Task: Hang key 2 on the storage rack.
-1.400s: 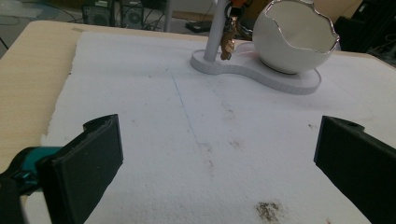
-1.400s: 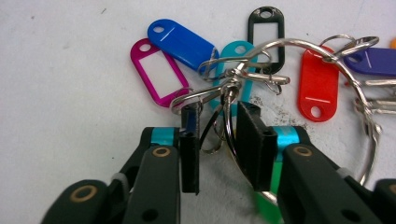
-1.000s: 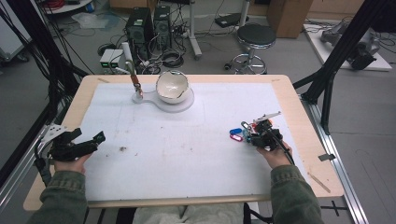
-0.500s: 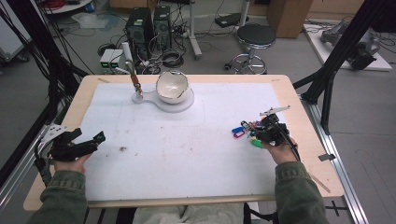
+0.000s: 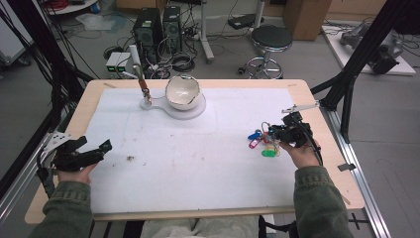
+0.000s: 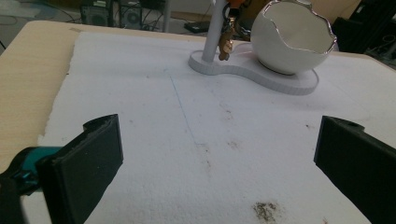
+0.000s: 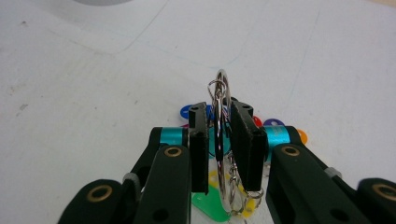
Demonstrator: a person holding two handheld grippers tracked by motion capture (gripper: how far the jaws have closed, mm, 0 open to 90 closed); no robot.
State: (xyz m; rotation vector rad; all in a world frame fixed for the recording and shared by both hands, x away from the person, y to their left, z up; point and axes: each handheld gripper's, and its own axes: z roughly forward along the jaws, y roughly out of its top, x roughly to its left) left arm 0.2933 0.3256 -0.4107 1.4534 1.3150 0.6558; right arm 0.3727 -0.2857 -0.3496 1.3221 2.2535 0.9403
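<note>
With its jaws pinched on the metal ring of a bunch of coloured key tags at the frame's right, the right gripper seems to have the grab done, while the left gripper waits wide open at lower left and the hook stand with its bowl, upper centre, looks the likely goal.

- A round black stool is seen on the floor beyond the table's far edge.
- Two black computer towers are stood side by side left of it.
- Tangled cables are spread beside them.
</note>
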